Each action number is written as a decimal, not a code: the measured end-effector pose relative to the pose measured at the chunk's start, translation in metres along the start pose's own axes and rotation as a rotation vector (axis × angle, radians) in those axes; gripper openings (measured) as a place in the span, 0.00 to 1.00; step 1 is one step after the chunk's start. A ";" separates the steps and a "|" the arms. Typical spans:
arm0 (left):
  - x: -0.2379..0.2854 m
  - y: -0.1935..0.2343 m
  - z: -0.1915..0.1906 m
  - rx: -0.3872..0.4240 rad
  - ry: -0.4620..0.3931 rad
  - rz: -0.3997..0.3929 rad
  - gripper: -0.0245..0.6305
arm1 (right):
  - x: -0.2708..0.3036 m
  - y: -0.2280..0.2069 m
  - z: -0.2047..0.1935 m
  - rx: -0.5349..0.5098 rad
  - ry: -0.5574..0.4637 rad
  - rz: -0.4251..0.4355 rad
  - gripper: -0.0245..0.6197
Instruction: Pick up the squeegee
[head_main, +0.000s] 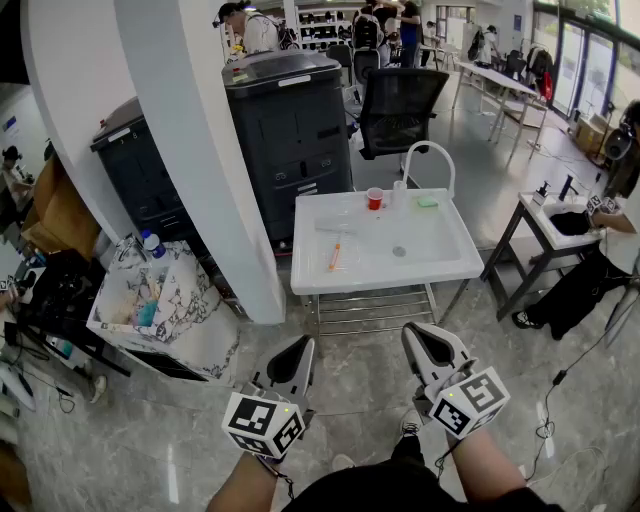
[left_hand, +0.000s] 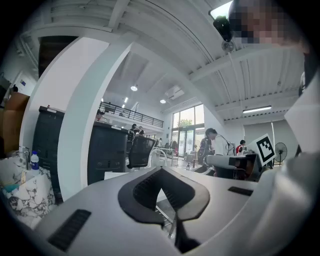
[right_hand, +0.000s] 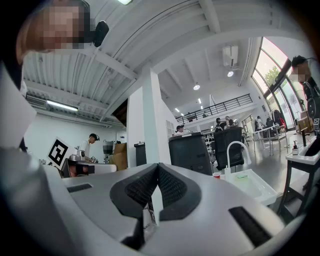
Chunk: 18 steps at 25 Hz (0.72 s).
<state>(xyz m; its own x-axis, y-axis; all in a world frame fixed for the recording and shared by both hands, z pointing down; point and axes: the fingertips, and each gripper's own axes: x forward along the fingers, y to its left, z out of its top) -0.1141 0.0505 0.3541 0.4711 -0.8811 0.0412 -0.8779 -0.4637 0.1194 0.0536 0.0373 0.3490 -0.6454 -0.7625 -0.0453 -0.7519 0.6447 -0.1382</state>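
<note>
We find both grippers low in the head view, held level and apart from each other above the grey tiled floor (head_main: 370, 400). The left gripper (head_main: 303, 346) has its jaws closed together with nothing between them, and its own view confirms that the dark pads (left_hand: 150, 190) meet at a point. The right gripper (head_main: 415, 333) is likewise closed and empty, with its pads (right_hand: 172, 187) meeting in its own view. Neither gripper touches any object. At 12 o'clock from the grippers, well apart from them, stands a white sink table (head_main: 450, 268) with a curved white faucet (head_main: 432, 150) on its far rim. The squeegee (head_main: 335, 256) lies flat in the left part of the basin, at about 9 o'clock from the drain (head_main: 400, 251). Its orange handle points toward us, and a pale bar lies across its far end. A red cup (head_main: 375, 199) stands at 11 o'clock from the drain, near the faucet base, and a green sponge (head_main: 428, 202) lies at 1 o'clock. At 10 o'clock from the table rises a white pillar (head_main: 200, 150), with a dark grey copier (head_main: 295, 120) beyond it. A black office chair (head_main: 400, 105) stands at 12 o'clock behind the table.
</note>
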 end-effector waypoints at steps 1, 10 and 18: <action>-0.001 -0.001 0.000 -0.002 0.000 -0.001 0.06 | -0.001 0.001 0.000 0.000 0.001 -0.001 0.06; -0.003 -0.002 -0.003 -0.012 0.007 -0.006 0.06 | -0.005 0.003 0.000 0.007 0.000 -0.004 0.06; -0.004 0.002 -0.003 0.015 -0.003 0.018 0.07 | -0.001 0.005 -0.001 -0.008 -0.012 0.008 0.07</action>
<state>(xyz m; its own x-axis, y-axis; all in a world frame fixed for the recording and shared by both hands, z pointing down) -0.1173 0.0534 0.3568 0.4553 -0.8894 0.0401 -0.8873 -0.4495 0.1035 0.0505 0.0410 0.3490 -0.6495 -0.7581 -0.0579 -0.7480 0.6508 -0.1302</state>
